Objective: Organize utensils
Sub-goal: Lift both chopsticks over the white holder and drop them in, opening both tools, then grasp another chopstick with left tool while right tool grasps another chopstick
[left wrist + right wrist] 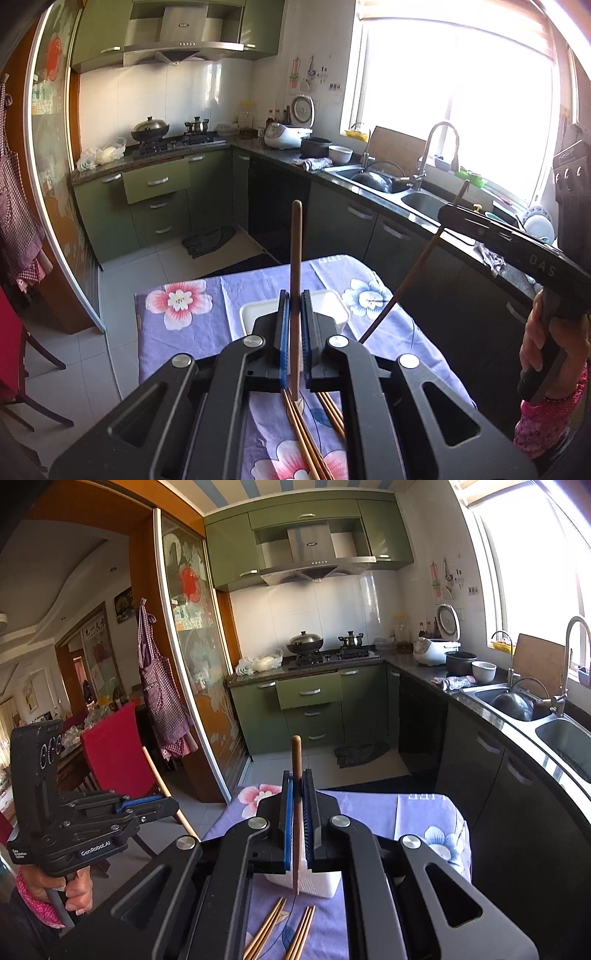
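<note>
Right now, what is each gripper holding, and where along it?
Each holds one chopstick. The left gripper clamps its chopstick around mid-length. The right gripper clamps its chopstick nearer the top end.

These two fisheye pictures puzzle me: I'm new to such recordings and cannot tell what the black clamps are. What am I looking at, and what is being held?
No robot here: a person holds a hand-operated two-finger gripper in each hand, with a camera on each looking along its fingers.

The left view shows the left gripper shut on one chopstick. At its right edge is the right gripper, in a hand.

The right view shows the right gripper shut on another chopstick, with the left gripper at its left.

Below is a table with a flowered cloth, a white container and more loose chopsticks.
</note>
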Available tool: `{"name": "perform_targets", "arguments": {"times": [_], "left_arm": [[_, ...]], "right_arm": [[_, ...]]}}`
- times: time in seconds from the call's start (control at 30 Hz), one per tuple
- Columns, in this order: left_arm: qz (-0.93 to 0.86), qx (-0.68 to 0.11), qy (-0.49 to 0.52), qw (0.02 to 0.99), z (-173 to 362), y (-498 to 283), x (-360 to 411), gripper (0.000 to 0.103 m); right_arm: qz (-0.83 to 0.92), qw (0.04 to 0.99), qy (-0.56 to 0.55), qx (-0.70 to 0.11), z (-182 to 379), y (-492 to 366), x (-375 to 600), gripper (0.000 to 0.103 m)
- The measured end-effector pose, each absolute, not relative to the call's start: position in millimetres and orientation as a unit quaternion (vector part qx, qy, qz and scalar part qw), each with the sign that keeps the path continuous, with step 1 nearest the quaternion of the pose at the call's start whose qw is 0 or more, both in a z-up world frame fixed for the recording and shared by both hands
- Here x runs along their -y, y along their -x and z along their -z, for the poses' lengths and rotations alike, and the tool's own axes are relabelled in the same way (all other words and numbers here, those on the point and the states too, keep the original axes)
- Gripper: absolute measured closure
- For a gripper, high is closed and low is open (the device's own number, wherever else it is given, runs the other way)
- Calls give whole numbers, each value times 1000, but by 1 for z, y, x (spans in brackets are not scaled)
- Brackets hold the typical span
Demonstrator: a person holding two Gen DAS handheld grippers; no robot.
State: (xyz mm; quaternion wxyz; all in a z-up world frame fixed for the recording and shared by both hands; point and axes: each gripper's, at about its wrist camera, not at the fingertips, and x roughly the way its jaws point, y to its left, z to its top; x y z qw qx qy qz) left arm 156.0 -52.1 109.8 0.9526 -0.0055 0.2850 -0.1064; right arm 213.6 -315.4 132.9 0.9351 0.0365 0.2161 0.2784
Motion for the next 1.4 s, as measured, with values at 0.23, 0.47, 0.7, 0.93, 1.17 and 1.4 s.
{"name": "perform_targets", "arguments": {"times": [0.23,0.47,0.7,0.93,1.17,1.4], "left_arm": [[85,-224,5,971,-152,-185,55,97],[55,-266,-3,962,-116,-240,58,97],[53,-337,-11,940,-63,-267,56,97],[55,-335,-20,940,-65,-247,53,77],[70,-351,-22,933,-61,-203,61,50],[80,-506,-21,858,59,-197,77,69]], "right_arm": [[-252,947,-39,-194,-160,-264,306,97],[-251,935,-21,-250,-110,-306,279,97],[-261,922,-7,-285,-66,-317,262,88],[-264,927,-11,-266,-70,-291,276,81],[-248,932,-12,-265,-53,-238,319,71],[-228,915,-8,-333,23,-211,349,71]]}}
